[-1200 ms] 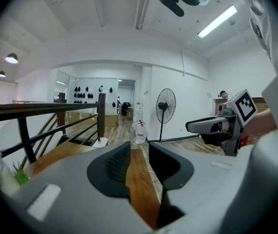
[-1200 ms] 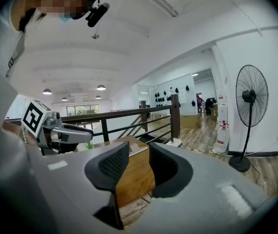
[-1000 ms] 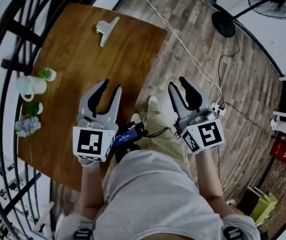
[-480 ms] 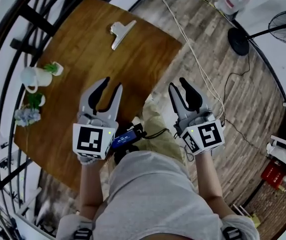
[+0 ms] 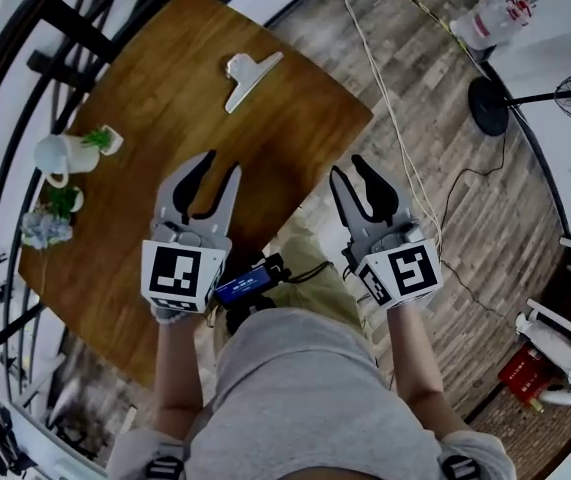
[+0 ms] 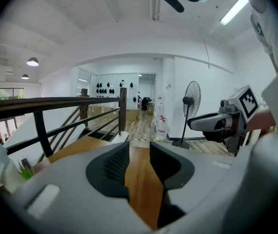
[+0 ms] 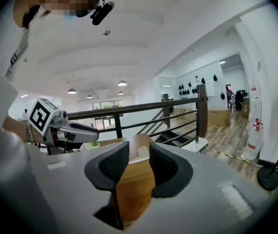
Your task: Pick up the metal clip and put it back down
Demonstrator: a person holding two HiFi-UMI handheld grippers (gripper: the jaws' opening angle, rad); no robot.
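Note:
The metal clip (image 5: 248,76) lies flat on the far part of the brown wooden table (image 5: 155,108). In the right gripper view the metal clip (image 7: 139,153) shows small and distant between the jaws. My left gripper (image 5: 208,165) hovers over the table's near part, well short of the clip. It is open, its jaws have just been opening a little, and nothing is between them. My right gripper (image 5: 350,168) is held off the table's right edge over the floor, open and empty. The left gripper (image 6: 139,152) view shows only tabletop between its jaws.
A white mug with a plant (image 5: 60,156) and small flowers (image 5: 47,226) stand at the table's left edge. A black railing (image 5: 25,78) runs behind it. A cable (image 5: 385,98), a fan base (image 5: 488,106) and a white jug (image 5: 500,13) are on the plank floor to the right.
The table and clip have slid right and a little down in the head view. Both grippers have come slightly nearer to the clip, side by side as before.

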